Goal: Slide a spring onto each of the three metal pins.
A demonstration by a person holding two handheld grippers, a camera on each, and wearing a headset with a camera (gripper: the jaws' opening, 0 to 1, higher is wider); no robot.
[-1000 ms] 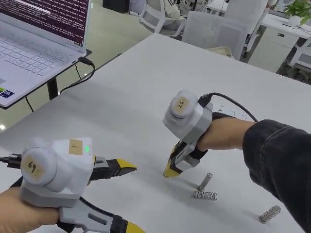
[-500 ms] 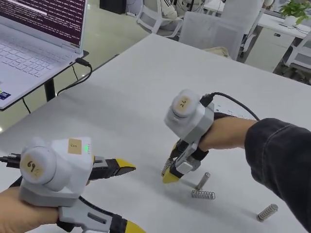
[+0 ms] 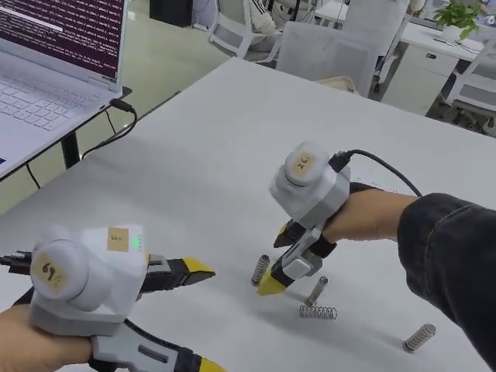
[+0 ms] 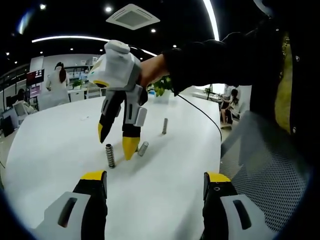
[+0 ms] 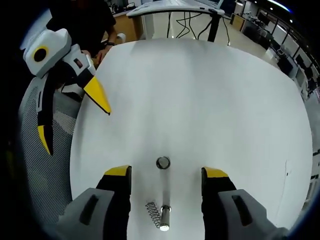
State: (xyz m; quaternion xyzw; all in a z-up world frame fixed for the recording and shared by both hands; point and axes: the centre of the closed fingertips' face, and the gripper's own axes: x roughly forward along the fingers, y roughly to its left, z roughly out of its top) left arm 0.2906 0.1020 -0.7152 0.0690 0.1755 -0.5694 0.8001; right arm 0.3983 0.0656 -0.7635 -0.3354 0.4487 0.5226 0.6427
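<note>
A metal pin with a spring on it [image 3: 260, 270] [image 4: 110, 155] [image 5: 163, 162] stands on the white table [image 3: 232, 139]. My right gripper [image 3: 277, 260] [image 4: 116, 142] [image 5: 166, 172] hangs open just above it, one jaw on each side and apart from it. To its right is a bare pin [image 3: 315, 291] [image 4: 143, 148] [image 5: 165, 216] with a loose spring [image 3: 318, 312] [image 5: 154, 212] lying beside it. Another spring [image 3: 418, 338] [image 4: 164, 126] lies further right. My left gripper [image 3: 203, 316] [image 4: 155, 176] [image 5: 75, 105] waits open at the near left, holding nothing.
An open laptop [image 3: 46, 85] sits on a stand at the far left, its cable [image 3: 128, 116] hanging by the table edge. The right gripper's black cable [image 3: 380, 167] trails over the table. Office chairs [image 3: 333, 46] stand beyond the far edge.
The right gripper has risen a little and its jaws have parted, which brings the pin with the spring on it into sight. The left gripper has stayed where it was.
</note>
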